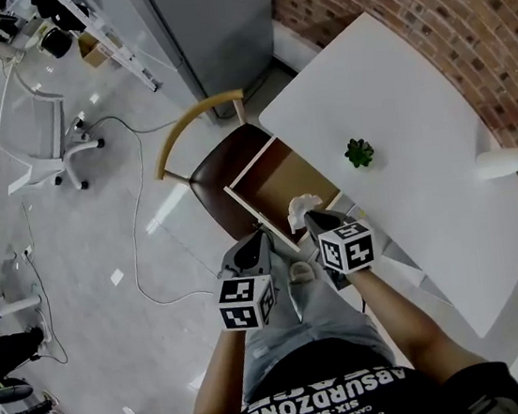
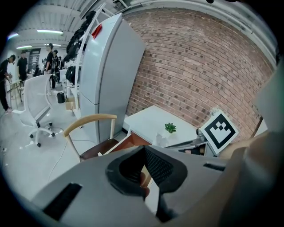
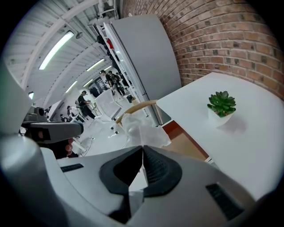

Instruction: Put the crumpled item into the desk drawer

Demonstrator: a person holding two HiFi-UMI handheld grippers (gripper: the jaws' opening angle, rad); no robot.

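The crumpled item, a wad of white paper point(image 1: 302, 207) point(image 3: 143, 131), sticks out past the tips of my right gripper point(image 1: 311, 220) point(image 3: 142, 150), which is shut on it. It hangs over the front part of the open wooden desk drawer point(image 1: 274, 178) point(image 3: 191, 144). My left gripper point(image 1: 260, 239) point(image 2: 143, 150) is shut with nothing in it, just left of the right one, beside the drawer's front corner. In the left gripper view the drawer point(image 2: 132, 141) shows beyond the jaw tips.
The white desk point(image 1: 405, 97) carries a small green plant point(image 1: 359, 152) point(image 3: 221, 106) and a white vase point(image 1: 509, 161) by the brick wall. A wooden chair point(image 1: 221, 168) stands against the drawer's left side. A grey cabinet point(image 1: 216, 27) lies beyond. Cables cross the floor.
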